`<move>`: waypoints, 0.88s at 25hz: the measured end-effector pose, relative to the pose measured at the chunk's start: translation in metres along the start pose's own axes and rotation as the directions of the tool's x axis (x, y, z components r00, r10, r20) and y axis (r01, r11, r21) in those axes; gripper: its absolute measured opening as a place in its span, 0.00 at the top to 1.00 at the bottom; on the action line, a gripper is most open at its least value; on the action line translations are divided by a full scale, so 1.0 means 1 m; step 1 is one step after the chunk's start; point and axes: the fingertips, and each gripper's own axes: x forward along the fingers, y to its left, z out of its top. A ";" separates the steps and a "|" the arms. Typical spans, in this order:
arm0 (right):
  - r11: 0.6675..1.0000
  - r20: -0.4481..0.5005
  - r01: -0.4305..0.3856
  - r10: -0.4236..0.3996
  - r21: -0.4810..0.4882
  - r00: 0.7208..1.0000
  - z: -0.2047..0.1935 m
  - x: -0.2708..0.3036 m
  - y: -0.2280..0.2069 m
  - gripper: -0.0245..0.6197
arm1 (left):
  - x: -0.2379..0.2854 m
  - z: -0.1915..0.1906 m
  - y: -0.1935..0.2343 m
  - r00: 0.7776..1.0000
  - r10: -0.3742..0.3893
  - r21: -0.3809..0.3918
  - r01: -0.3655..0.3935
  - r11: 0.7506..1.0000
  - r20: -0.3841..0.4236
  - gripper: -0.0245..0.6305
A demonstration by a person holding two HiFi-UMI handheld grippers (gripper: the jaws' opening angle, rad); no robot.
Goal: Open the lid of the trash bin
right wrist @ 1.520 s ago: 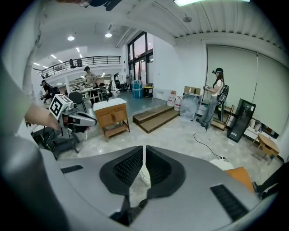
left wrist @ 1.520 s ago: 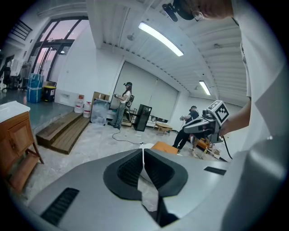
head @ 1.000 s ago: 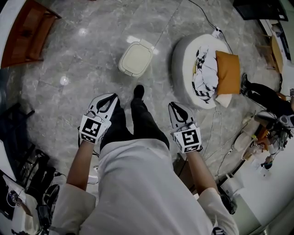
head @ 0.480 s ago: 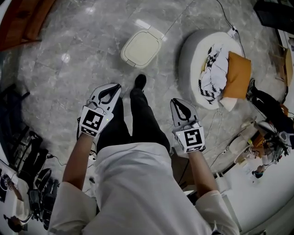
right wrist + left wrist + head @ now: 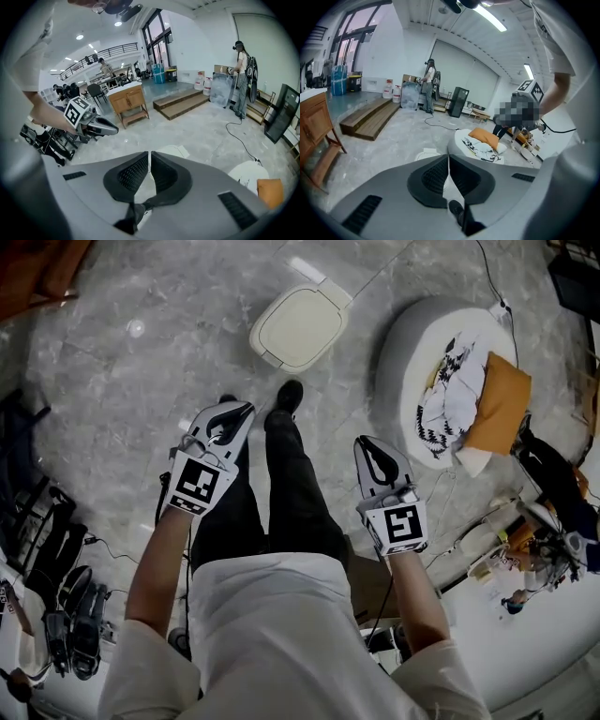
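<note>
Approach | trash bin [image 5: 300, 326] sits on the floor just ahead of our shoe [image 5: 288, 396], lid down, left of the round cushion bed [image 5: 403, 352] | left gripper [image 5: 246, 409] and right gripper [image 5: 363, 441] well short of it | fingers closed on nothing, angled down, likely so we can nudge the lid's edge.

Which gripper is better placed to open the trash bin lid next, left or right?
Probably the left. The left gripper is nearer the closed trash bin and points toward it; the right gripper hangs farther back. Both are shut and empty.
</note>
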 end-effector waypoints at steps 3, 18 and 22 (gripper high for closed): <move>1.000 -0.009 -0.017 0.017 0.000 1.000 -0.007 0.015 -0.002 0.91 | 0.013 -0.015 0.005 1.000 0.006 -0.010 -0.006 1.000 -0.010 0.93; 0.997 -0.022 -0.054 0.055 0.057 0.998 -0.036 0.087 -0.031 0.91 | 0.085 -0.079 0.028 0.996 0.078 -0.093 -0.082 0.992 -0.042 0.93; 0.996 -0.041 -0.073 0.075 0.050 0.996 -0.052 0.101 -0.035 0.91 | 0.106 -0.102 0.031 0.995 0.084 -0.096 -0.090 0.991 -0.058 0.93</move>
